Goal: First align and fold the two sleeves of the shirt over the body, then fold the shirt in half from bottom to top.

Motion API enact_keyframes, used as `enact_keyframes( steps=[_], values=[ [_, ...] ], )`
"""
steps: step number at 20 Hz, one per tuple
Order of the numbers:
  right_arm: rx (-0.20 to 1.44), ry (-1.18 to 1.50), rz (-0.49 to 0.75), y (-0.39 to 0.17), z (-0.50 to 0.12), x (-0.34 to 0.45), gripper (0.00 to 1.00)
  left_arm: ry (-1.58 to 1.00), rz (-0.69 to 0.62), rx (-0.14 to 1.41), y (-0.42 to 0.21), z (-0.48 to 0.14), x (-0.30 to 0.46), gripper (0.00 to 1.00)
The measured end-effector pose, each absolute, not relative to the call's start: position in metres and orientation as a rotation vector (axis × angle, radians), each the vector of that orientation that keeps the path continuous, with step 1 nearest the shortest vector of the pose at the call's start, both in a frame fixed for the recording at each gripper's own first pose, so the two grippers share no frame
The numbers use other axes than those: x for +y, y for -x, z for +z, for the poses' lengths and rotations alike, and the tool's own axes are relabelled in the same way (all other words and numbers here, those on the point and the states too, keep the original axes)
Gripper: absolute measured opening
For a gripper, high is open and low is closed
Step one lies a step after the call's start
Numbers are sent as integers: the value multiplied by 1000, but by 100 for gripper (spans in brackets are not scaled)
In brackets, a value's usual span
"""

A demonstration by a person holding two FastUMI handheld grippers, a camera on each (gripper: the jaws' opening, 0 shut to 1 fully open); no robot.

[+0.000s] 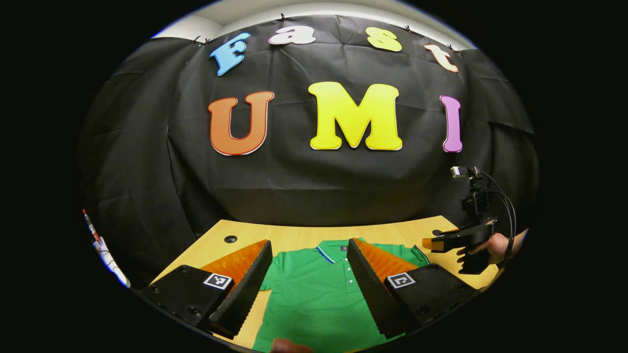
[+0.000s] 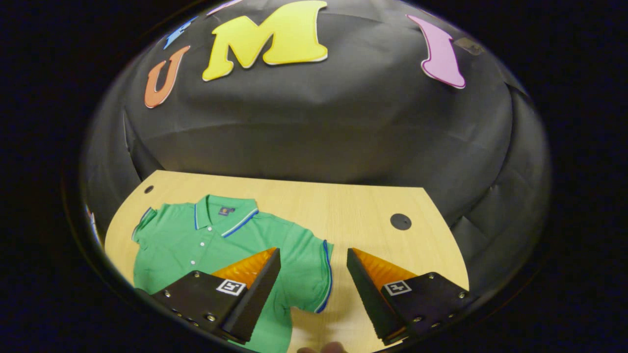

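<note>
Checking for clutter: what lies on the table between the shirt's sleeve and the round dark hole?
Nothing: in the right gripper view, bare table separates sleeve from hole.

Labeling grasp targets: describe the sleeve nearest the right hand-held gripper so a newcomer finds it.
Start at the wooden table, then the green polo shirt lying flat on it. The sleeve is the short one spread toward the bare tabletop, between the open fingers of the right hand-held gripper, with a blue-striped cuff.

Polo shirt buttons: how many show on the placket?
3 in the right gripper view, in a line down the placket of the green polo shirt: one just below the collar, one mid-placket, one lower near the right gripper finger. More may be hidden under that finger.
</note>
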State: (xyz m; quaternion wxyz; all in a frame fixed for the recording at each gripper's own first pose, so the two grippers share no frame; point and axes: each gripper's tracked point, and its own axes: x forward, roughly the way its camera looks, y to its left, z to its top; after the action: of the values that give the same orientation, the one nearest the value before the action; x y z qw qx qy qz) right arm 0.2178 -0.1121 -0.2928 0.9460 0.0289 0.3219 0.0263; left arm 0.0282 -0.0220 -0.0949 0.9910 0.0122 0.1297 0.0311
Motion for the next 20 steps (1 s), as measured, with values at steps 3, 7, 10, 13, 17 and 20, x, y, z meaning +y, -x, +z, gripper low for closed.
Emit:
enact_keyframes(
  steps=[3,7,10,13,17,20],
  values=[
    [693,-79,44,-228,-316,-117,87,-30,80,287,-29,-104,-21,99],
    [717,-88,28,-246,-343,-126,86,-3,102,311,-28,-114,-21,99],
    [730,-91,22,-261,-361,-129,87,-20,111,334,-28,-125,-22,99],
    [756,-90,35,-265,-375,-125,86,-29,126,356,-26,-131,-18,99],
    [797,-100,52,-261,-386,-119,81,-28,142,364,-25,-133,-16,99],
    [806,-90,37,-262,-389,-122,67,-32,149,363,-25,-132,-14,99]
  ],
)
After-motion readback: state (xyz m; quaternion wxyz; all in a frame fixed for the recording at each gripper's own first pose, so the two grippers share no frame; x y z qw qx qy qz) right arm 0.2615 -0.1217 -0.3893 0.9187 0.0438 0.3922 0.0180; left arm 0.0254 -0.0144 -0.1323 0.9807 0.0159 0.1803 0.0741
